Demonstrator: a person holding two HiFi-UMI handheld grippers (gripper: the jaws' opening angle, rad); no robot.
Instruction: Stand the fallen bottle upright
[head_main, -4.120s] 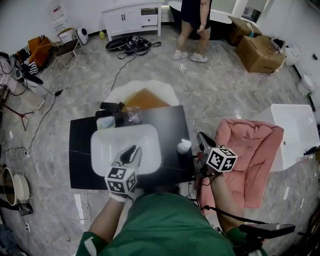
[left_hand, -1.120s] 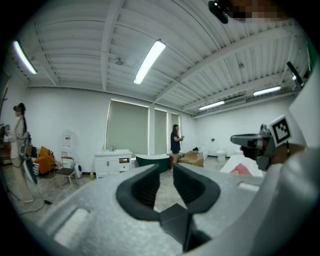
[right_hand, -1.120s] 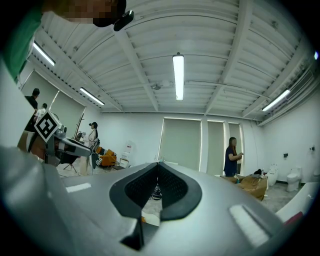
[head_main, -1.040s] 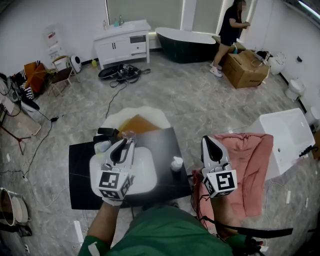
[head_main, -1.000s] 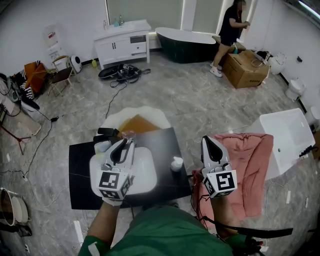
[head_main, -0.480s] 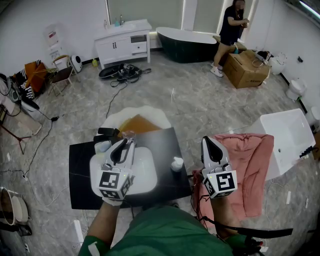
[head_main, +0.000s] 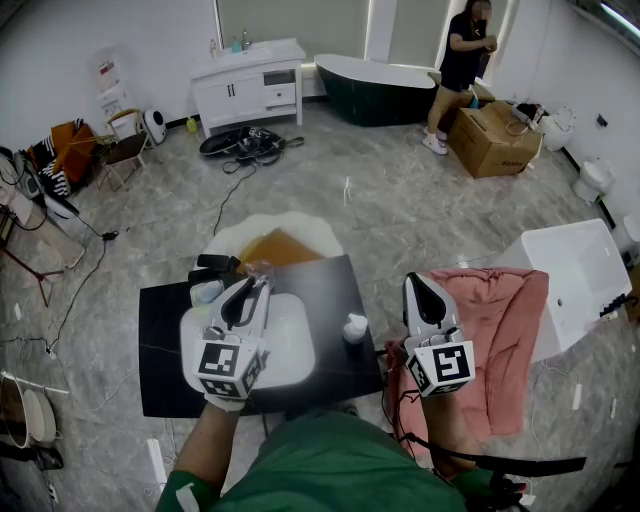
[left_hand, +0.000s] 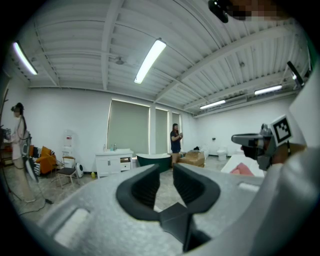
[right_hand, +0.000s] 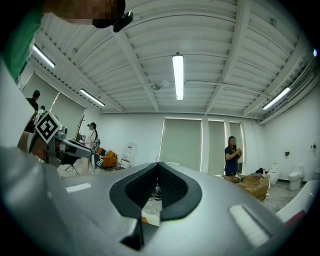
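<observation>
**Nothing gripped**

Your black surface (head_main: 160, 350) carries a white basin (head_main: 295, 345). Your left tool (head_main: 252, 287) hovers over the basin, jaws spread and empty. Your right tool (head_main: 415, 281), pressed together and empty, hangs beyond the surface's right edge. The bottle (head_main: 354, 327) sits near that edge.
</observation>
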